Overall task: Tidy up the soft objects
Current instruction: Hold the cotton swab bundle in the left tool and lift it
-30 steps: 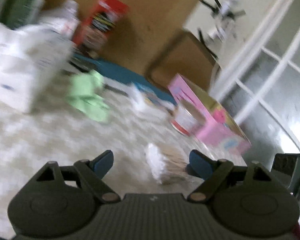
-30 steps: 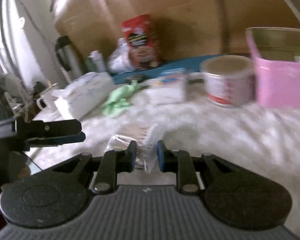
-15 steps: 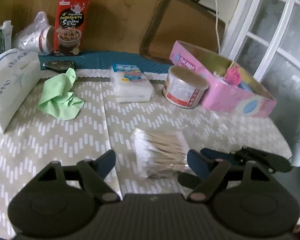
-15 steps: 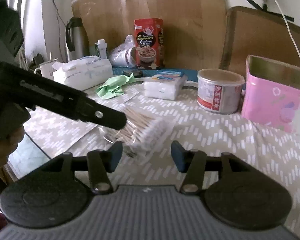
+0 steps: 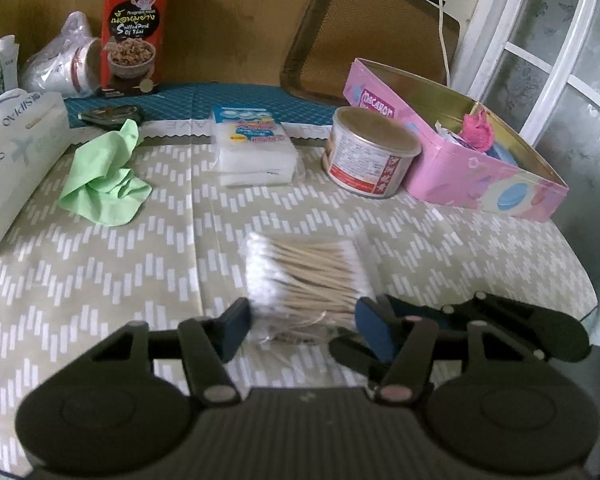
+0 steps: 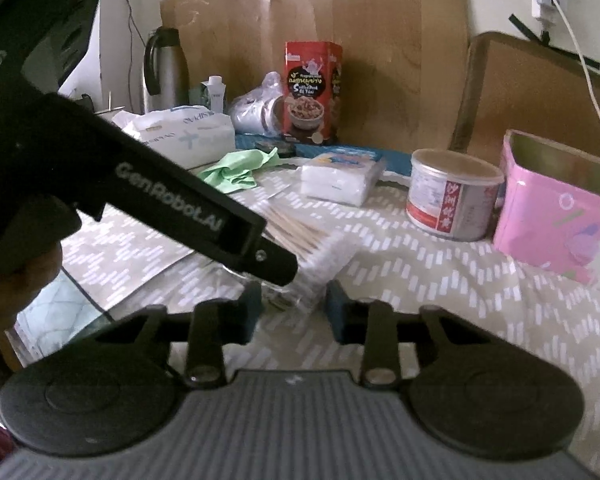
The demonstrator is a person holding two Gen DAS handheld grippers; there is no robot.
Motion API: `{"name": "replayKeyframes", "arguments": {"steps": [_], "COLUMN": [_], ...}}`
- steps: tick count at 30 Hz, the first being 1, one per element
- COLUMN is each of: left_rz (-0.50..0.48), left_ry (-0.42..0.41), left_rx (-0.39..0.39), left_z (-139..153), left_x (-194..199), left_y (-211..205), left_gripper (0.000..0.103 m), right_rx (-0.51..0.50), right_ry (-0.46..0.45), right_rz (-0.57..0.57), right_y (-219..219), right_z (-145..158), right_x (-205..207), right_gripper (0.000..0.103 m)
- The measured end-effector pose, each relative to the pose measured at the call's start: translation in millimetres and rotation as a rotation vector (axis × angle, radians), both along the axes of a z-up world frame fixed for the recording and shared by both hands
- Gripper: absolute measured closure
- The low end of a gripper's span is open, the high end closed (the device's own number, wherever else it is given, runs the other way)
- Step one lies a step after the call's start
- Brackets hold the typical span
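Observation:
A clear bag of cotton swabs lies on the patterned tablecloth near the front edge; it also shows in the right wrist view. My left gripper is open with its fingers on either side of the bag's near end. My right gripper is open just short of the bag, from the right side. A green cloth, a pack of cotton pads and a tissue pack lie further back. A pink tin box holds a pink soft thing.
A round tin stands beside the pink box. A red snack bag, a bagged cup and a thermos stand at the back. The left gripper's body crosses the right wrist view. The table edge is at right.
Both views have steadied after a fast swing. My right gripper has opened from nearly shut, and both grippers have closed in on the swab bag.

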State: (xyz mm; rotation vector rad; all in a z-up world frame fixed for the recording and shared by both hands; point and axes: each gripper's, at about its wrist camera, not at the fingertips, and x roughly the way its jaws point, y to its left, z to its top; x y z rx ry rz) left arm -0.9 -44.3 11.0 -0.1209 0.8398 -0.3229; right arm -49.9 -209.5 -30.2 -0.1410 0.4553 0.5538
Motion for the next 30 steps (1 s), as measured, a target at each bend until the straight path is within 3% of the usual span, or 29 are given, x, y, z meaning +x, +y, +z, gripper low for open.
{"name": "replayKeyframes", "arguments": {"steps": [30], "left_rz": [0.003], "left_ry": [-0.030], "left_rx": [0.096], "left_z": [3.4], "left_x": [-3.1], "left_y": [-5.6], "left_gripper": [0.041], "right_rx": [0.050], "right_ry": [0.004], "right_rz": [-0.006], "right_y": [-9.7], "right_z": [-1.7], "right_x": [-4.9], "right_gripper": [0.068]}}
